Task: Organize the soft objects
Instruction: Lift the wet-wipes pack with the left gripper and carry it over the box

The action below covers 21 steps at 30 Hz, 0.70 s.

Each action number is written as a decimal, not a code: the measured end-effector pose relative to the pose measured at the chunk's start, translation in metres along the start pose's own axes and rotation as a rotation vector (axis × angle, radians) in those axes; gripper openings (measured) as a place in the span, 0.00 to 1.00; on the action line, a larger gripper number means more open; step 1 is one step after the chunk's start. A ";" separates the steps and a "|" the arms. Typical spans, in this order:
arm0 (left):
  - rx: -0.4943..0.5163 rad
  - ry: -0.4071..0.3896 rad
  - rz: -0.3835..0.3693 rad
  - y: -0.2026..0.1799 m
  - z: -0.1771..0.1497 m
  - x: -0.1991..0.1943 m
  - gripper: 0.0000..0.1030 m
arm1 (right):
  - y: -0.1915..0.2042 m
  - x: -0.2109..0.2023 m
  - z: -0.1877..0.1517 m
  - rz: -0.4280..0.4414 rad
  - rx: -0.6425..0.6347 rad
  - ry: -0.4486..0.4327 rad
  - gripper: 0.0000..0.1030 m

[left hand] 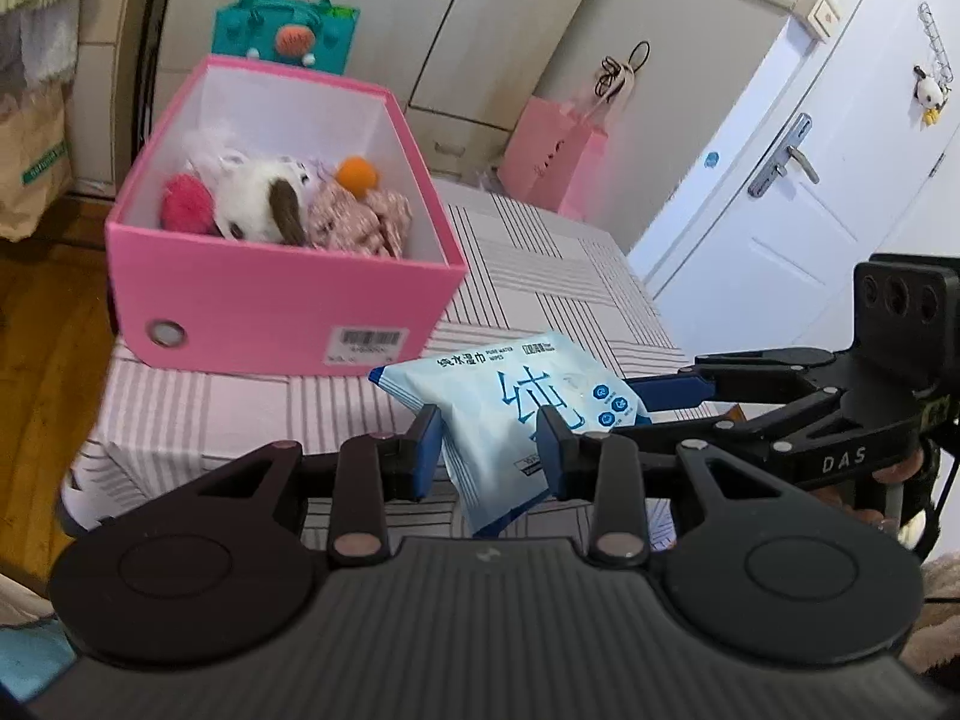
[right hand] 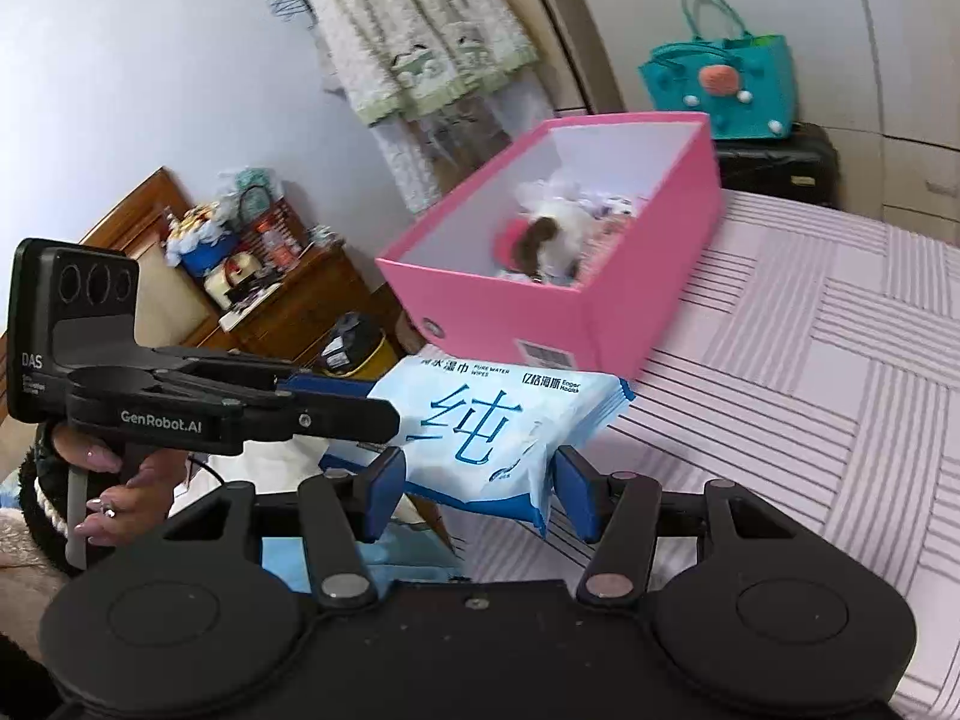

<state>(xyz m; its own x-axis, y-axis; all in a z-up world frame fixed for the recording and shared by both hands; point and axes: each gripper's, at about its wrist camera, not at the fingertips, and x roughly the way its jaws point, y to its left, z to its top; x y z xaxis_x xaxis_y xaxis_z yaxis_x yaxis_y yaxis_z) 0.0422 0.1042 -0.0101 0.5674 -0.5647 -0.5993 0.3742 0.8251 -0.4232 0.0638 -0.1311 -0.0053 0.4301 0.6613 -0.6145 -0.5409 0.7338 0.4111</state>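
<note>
The left tool [left hand: 489, 450] pinches one end of a soft, glossy blue-and-white wet-wipes pack [left hand: 516, 402] between its blue pads. The right tool [right hand: 477, 489] grips the opposite end of the same pack across its width. The flat, pillow-shaped pack hangs clear of the bed [left hand: 570, 276], above its near edge, with its long axis running between the two tools. Beyond it, near the bed's far corner, stands an open rigid pink box [left hand: 288, 294] holding plush toys [left hand: 264, 198] and crumpled floral fabric [left hand: 360, 219].
</note>
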 end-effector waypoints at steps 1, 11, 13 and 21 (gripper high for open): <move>0.001 -0.003 0.003 0.000 0.002 -0.002 0.32 | 0.003 0.001 0.003 0.003 -0.008 0.003 0.59; 0.042 -0.088 0.042 0.005 0.031 -0.024 0.32 | 0.018 0.005 0.040 0.034 -0.061 -0.073 0.59; 0.049 -0.108 0.049 0.008 0.040 -0.022 0.32 | 0.020 0.006 0.050 0.016 -0.093 -0.099 0.59; 0.033 -0.187 0.087 0.032 0.080 -0.004 0.32 | 0.012 0.028 0.095 0.010 -0.168 -0.181 0.59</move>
<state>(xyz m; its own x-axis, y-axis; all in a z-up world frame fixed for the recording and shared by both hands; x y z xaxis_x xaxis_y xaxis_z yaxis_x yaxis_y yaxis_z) 0.1101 0.1341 0.0334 0.7237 -0.4806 -0.4952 0.3394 0.8727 -0.3510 0.1374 -0.0888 0.0464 0.5387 0.6964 -0.4742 -0.6515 0.7012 0.2895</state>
